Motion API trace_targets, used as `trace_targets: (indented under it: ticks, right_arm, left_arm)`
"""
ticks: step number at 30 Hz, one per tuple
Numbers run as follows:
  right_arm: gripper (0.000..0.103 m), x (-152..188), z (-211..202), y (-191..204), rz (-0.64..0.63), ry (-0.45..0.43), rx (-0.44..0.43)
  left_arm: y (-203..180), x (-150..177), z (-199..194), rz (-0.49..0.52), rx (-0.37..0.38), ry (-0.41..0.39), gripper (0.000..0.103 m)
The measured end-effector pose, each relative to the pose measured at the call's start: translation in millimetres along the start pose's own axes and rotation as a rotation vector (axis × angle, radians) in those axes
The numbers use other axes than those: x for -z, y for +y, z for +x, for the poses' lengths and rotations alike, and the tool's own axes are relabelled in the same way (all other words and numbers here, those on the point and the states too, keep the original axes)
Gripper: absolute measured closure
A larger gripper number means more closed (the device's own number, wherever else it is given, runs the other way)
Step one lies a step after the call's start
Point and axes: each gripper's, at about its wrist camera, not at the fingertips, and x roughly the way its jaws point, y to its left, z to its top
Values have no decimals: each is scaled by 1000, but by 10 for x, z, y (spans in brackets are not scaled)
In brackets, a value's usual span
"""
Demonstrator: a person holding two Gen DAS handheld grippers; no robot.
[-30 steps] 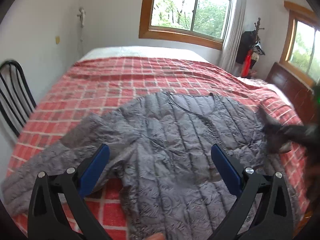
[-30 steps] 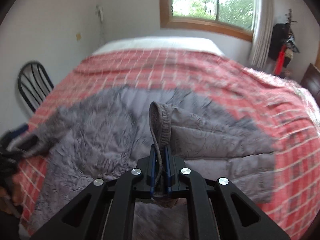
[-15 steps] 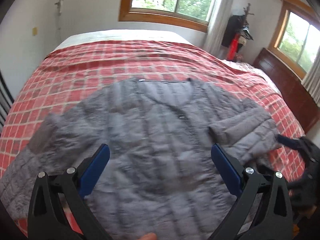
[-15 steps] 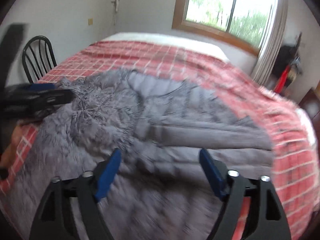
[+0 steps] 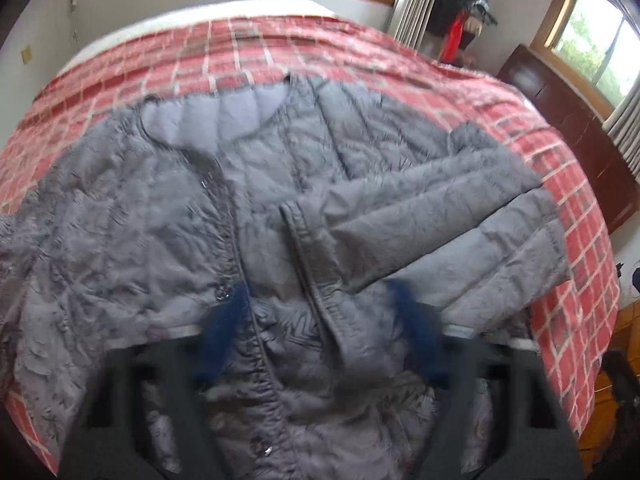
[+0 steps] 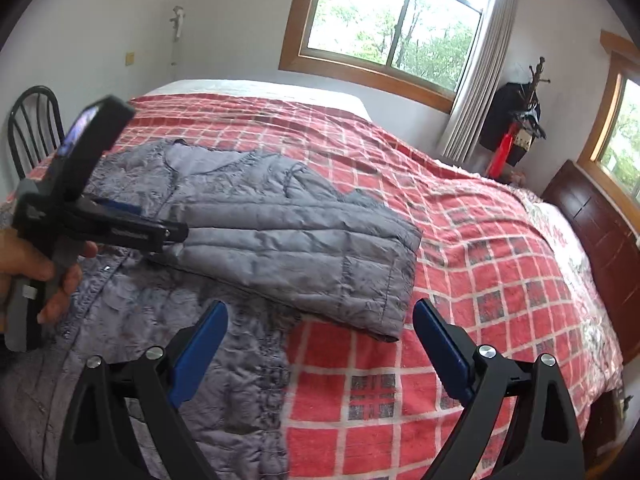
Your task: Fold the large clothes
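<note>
A grey quilted jacket (image 5: 132, 248) (image 6: 240, 184) lies open-side up on the red plaid bedspread (image 6: 480, 260). One sleeve (image 5: 432, 216) (image 6: 304, 248) is folded across the jacket's front. Its cuff (image 5: 308, 264) points toward me in the left wrist view. My left gripper (image 5: 320, 316) hangs low over that cuff, blurred, its jaws closing with the cuff between the blue pads, which do not press on it. In the right wrist view the left gripper (image 6: 176, 234) shows in a hand (image 6: 40, 276). My right gripper (image 6: 320, 308) stands open above the sleeve's near edge, holding nothing.
A black chair (image 6: 32, 128) stands by the bed's far left side. A dark wooden headboard (image 6: 600, 232) runs along the right, with a coat stand (image 6: 520, 128) in the corner. Bare bedspread (image 5: 280, 52) stretches beyond the jacket's collar.
The right gripper let go of the sleeve cuff, opened wide and drew back right; the sleeve now lies across the jacket. The left gripper swung right and down to the cuff, its jaws narrowing.
</note>
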Motion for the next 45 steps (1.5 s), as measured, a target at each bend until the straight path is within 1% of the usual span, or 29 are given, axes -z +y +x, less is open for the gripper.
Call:
trace_targets:
  ticks: [1,3,4,5,6,9,11,16,19,21,23,26,28,32,37,41,45]
  right_arm:
    - [9,9,35,-17,-1,3,-6]
    - [9,29,83,-17,-2,4,-16]
    - [9,34,108,-13,-4,6,-24]
    - [9,33,132,8,-4,7,-29]
    - [9,31,141,16,-5,6,-34]
    - [10,7,139,60,-8,1,-46]
    - [10,-19,124,94,-14,-4,-50]
    - [10,-84,134,127,-18,-3,-46]
    - [10,-118,155,129,-22,-2,-38]
    - [10,-110,162,120,-22,0,-31]
    - [10,-93,168,105,-18,7,-35]
    - [10,-93,156,103,-25,4,-33]
    - [10,-108,155,100,-20,1,-40]
    - [10,-141,186,145,-22,1,-54]
    - [10,-163,277,286,-49,8,-71]
    - [10,-204,414,377,-59,21,-85]
    - [12,-264,554,424,-59,24,-97]
  left_arm:
    - [8,0,6,-9,3,0,54]
    - [-11,-9,8,-1,-12,-4,81]
    - [-14,-13,-1,1,-15,-5,87]
    - [-17,-21,-17,3,-34,-13,91]
    - [-23,-30,-43,9,-34,-24,93]
    - [-2,-64,-112,9,-34,-38,96]
    - [26,-88,-172,3,-17,-37,97]
    - [76,-67,-279,-1,-10,-48,98]
    - [93,-34,-313,2,-21,-56,98]
    - [127,-31,-352,-3,-44,-68,98]
    - [197,-56,-385,-10,-42,-63,98]
    - [334,-90,-522,-10,-70,-82,99]
    - [480,-121,-624,-25,-95,-94,99]
    - [887,-255,-893,-76,-140,-123,99]
    - [1417,-441,-1166,-129,-200,-144,99]
    - [1855,-482,-1211,-168,-247,-130,99]
    - [2188,-453,-1081,-195,-266,-101,99]
